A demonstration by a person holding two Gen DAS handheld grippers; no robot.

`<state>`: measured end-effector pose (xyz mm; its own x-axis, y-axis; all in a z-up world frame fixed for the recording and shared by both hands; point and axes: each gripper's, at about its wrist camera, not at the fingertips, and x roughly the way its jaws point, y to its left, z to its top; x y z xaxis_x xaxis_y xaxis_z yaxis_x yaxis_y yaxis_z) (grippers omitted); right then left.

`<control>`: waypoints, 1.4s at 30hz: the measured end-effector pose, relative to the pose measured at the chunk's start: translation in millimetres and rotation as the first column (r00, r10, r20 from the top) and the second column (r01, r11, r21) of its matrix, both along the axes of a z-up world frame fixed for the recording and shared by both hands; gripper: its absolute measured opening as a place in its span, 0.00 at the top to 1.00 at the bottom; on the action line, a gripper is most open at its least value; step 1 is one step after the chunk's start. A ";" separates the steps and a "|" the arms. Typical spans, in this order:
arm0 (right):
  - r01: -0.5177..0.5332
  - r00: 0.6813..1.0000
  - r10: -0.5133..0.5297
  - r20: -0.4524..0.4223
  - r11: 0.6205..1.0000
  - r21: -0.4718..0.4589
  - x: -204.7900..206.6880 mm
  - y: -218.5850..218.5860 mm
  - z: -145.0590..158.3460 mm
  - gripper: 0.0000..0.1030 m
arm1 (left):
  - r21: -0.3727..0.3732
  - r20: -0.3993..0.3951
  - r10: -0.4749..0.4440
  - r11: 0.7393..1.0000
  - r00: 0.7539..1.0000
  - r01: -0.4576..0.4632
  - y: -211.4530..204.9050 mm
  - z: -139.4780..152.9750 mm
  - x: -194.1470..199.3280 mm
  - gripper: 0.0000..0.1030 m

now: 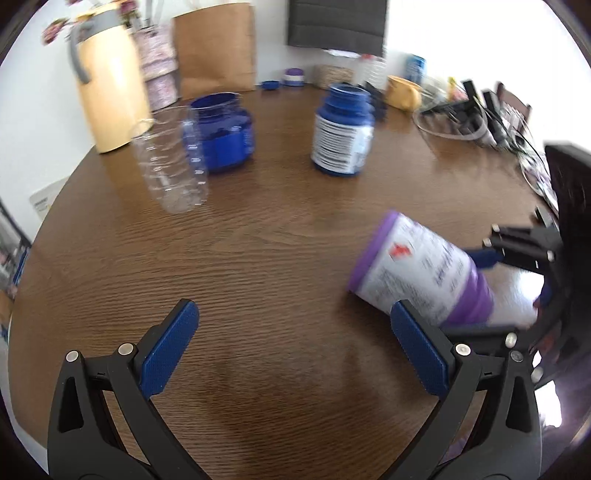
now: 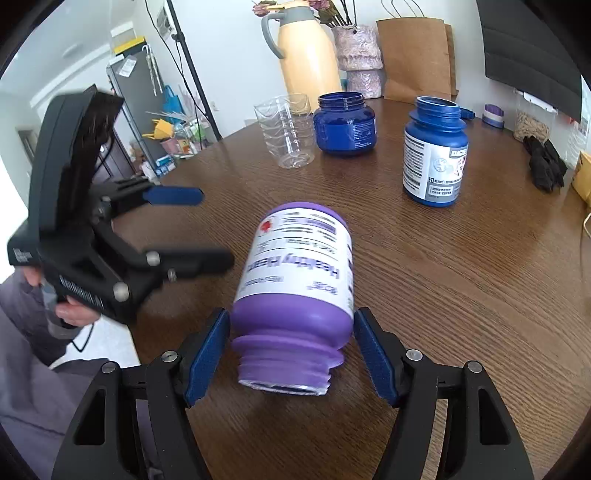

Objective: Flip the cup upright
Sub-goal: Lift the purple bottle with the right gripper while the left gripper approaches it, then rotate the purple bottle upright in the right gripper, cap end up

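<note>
While the left wrist view blurs it at 4 o'clock, the right wrist view shows the purple cup (image 2: 295, 280) tilted between the spread right gripper (image 2: 291, 354), mouth nearest; the left gripper (image 1: 295, 350) gapes, empty.

White walls (image 2: 229, 55) behind round, wood-grain worktop (image 2: 443, 277); dark metal cabinet (image 2: 136, 107) and cluttered shelf at left edge; bright daylight (image 1: 480, 33) from far right.

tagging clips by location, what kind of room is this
Probably a lived-in home dining or living area: a round wooden table with a yellow thermos jug, a vase of dried flowers and a paper bag, plus cluttered shelving behind.
</note>
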<state>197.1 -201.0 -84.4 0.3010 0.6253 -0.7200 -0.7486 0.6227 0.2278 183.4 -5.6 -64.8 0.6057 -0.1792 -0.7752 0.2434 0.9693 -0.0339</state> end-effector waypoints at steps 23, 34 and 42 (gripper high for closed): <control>-0.087 0.984 0.121 -0.127 0.966 0.245 29.5 -13.6 13.7 0.20 | 0.116 0.015 -0.404 0.909 0.914 0.400 -105.4 -3.6 4.4 0.02; 0.174 0.978 -0.129 -0.164 0.937 0.303 28.9 -75.0 21.0 0.20 | 0.049 -0.111 -0.322 0.943 0.940 0.328 -84.3 -16.7 7.3 0.41; 0.306 0.923 -0.157 -0.351 0.852 0.424 26.9 -95.5 13.2 0.20 | 0.021 -0.011 -0.264 0.964 0.964 0.264 -74.9 -2.0 4.6 0.42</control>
<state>224.0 -296.4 -71.2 0.3022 0.8446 -0.4419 -0.4474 0.5350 0.7166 187.9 -80.5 -66.8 0.5330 -0.3147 -0.7854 0.4909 0.8711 -0.0159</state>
